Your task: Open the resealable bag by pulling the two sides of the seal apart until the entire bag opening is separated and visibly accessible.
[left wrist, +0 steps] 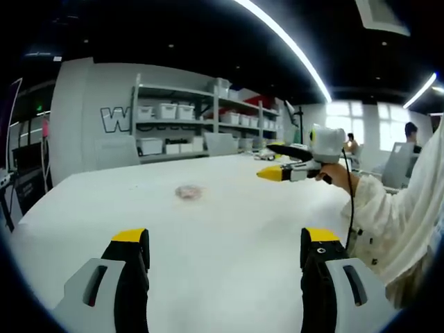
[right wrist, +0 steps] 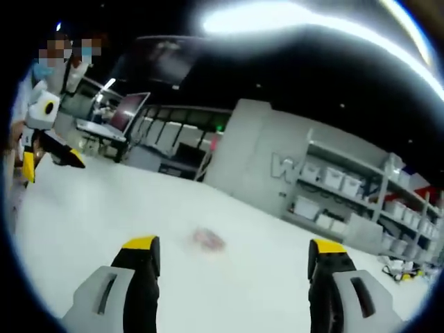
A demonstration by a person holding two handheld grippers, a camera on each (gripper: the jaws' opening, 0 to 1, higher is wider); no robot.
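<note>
While both grippers hang above the white table [left wrist: 229,229] with nothing between their jaws, the bag [left wrist: 189,192] lies flat and untouched out on the tabletop, well ahead of them. In the left gripper view the left gripper [left wrist: 225,253] has its yellow-tipped jaws spread wide, and the right gripper [left wrist: 281,173] enters from the right, held in a hand [left wrist: 334,173] above the table, well apart from the bag; its own camera shows its jaws spread wide as well. In the right gripper view the bag [right wrist: 208,240] appears as a small pinkish blur ahead of the right gripper [right wrist: 232,253], and the left gripper [right wrist: 52,156] sits at the far left, clear of the bag.

Assessment: the step in hand is the approach; no grasp has been made and the seal is judged unopened, though it is too small and blurred to confirm. Which edge carries the seal cannot be told from here.

Recommendation: bring both grippers down to the bag from opposite sides, find the seal edge first, and pinch one lip in each gripper just below the seal. The bag looks light and thin, so it may slide on the smooth table or both layers may be pinched together; take only one layer per gripper, then pull apart steadily along the whole seal
</note>
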